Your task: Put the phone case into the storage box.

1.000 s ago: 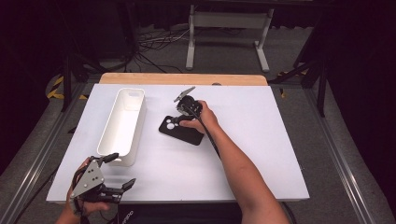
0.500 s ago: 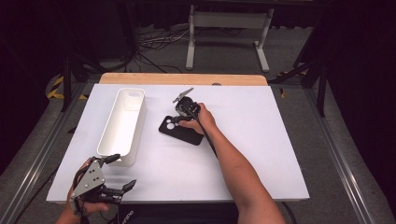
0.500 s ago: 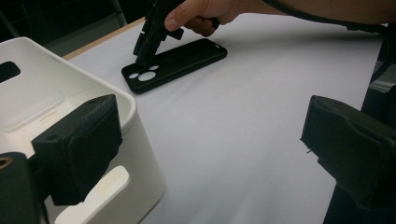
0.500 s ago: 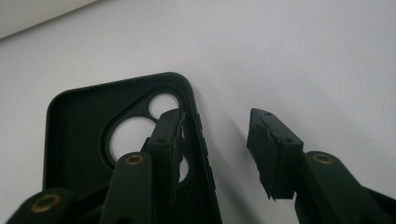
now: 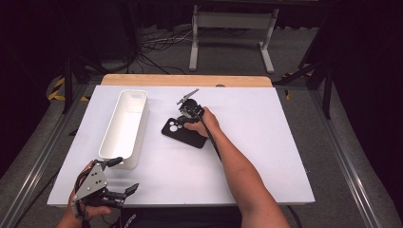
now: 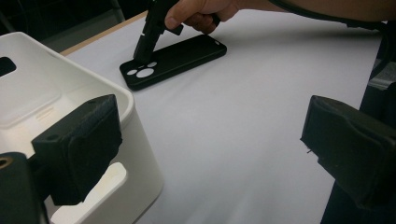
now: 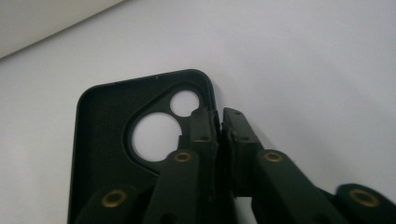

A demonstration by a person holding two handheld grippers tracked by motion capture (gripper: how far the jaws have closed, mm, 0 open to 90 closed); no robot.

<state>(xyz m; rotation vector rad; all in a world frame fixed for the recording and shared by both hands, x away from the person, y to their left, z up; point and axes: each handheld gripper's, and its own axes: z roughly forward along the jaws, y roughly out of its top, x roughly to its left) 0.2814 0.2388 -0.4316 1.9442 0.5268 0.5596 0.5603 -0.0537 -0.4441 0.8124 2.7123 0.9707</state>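
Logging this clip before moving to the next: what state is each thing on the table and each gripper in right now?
Phone case: lying flat on the table, hollow side up, one side wall pinched near the camera cut-outs.
White bin: upright, empty as far as its inside shows.
Right gripper: jaws have just been closing, now shut on the case's wall.
Left gripper: jaws open, holding nothing, beside the bin's near end.

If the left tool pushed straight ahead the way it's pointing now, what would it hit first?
Probably nothing soon: between the open jaws of the left tool lies bare table. The white bin sits just off its left jaw, so that jaw might graze it. The black phone case lies farther on; depth is unclear.
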